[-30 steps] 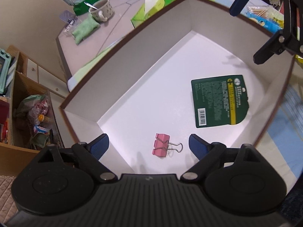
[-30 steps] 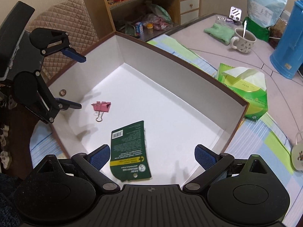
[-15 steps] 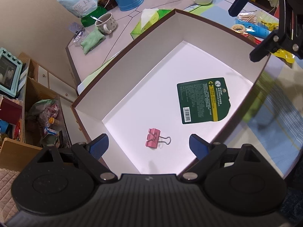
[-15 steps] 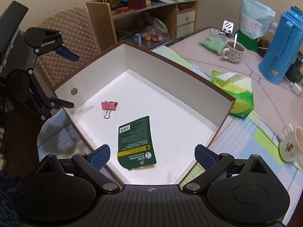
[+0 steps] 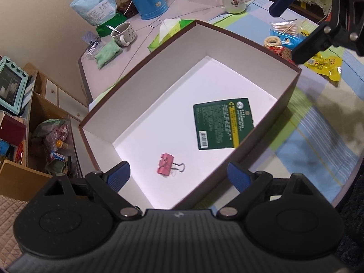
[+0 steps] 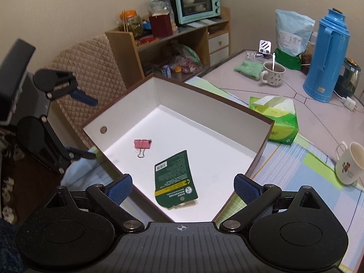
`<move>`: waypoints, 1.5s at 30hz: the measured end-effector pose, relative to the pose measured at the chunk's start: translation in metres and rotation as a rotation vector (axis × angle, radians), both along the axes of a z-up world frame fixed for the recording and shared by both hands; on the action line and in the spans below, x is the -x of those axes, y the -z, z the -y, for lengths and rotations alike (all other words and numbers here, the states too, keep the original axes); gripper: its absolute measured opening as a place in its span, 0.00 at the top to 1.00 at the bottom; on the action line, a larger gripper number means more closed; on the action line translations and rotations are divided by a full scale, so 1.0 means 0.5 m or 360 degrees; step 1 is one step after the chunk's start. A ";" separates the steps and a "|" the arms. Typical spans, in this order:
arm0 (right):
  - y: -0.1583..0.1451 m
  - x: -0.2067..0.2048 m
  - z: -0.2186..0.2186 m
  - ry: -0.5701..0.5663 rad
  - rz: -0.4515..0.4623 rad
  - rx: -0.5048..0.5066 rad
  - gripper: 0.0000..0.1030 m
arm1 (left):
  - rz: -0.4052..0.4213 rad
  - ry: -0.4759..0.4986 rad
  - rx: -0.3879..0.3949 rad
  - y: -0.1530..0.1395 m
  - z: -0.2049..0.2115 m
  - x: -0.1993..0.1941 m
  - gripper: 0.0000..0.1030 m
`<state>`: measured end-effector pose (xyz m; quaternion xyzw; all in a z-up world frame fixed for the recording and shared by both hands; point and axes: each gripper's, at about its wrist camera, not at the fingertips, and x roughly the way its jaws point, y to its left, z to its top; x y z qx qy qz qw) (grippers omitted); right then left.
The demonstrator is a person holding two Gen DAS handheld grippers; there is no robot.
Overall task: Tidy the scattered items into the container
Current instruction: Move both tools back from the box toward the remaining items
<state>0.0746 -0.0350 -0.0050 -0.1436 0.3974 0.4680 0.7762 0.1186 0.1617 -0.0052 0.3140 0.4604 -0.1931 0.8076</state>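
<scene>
A brown box with a white inside holds a pink binder clip and a dark green packet lying flat. My left gripper hangs open above the box's near corner, nothing between its fingers; it also shows at the left of the right wrist view. My right gripper is open and empty above the opposite edge, and appears top right in the left wrist view. Snack packets and a yellow packet lie on the cloth beyond the box.
On the table stand a green tissue box, a blue thermos, a mug with a spoon, a white mug, a light blue bag and a green cloth. A quilted chair and a wooden shelf stand behind.
Both grippers have risen and drawn back from the box, so more of the table shows. The clip and the green packet lie where they were.
</scene>
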 end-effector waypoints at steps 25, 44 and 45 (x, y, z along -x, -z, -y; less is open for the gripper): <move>-0.029 0.028 0.122 0.0000 0.0025 -0.0099 0.05 | 0.0032 -0.0145 0.0072 -0.026 0.090 0.075 0.12; -0.007 0.002 0.356 0.0117 -0.0061 -0.0041 0.05 | 0.0011 -0.0203 0.0207 -0.010 0.252 0.108 0.12; -0.002 0.000 0.375 0.0139 -0.0077 -0.0033 0.05 | 0.0008 -0.0201 0.0216 -0.007 0.263 0.110 0.12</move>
